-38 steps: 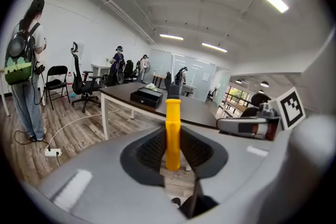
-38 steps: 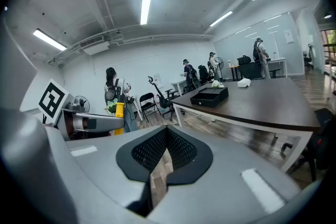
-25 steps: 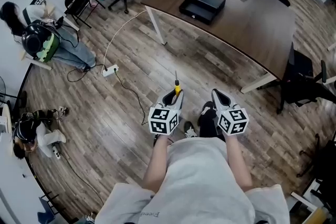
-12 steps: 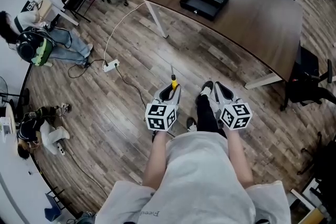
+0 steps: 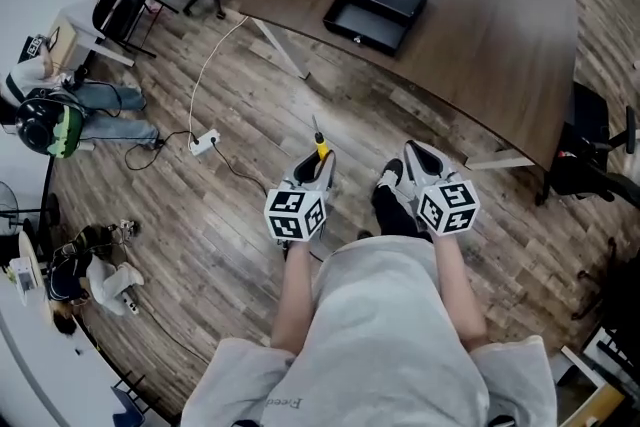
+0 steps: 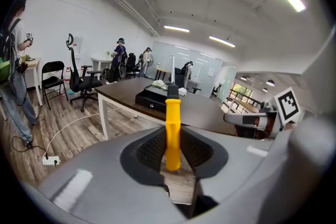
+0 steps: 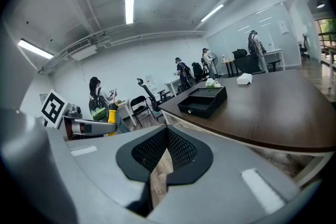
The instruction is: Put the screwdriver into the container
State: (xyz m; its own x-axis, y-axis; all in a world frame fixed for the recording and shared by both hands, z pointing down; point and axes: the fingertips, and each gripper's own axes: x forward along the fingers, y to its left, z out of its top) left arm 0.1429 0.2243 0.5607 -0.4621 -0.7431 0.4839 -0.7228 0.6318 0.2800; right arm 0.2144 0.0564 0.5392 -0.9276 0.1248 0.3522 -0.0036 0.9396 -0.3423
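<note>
Over the last second the person has stepped toward the surface (image 5: 490,45), so the black container (image 5: 375,5) on it is nearer in the head view, though still well apart from both grippers. The left gripper (image 5: 318,165) has its fingers (image 6: 149,152) clamped on the yellow handle of the screwdriver (image 5: 321,147), shaft pointing ahead toward the surface. The right gripper (image 5: 415,155) has its fingers (image 7: 181,149) closed on nothing. Judgement: still the carry phase, with more approach needed before the drop-in.
</note>
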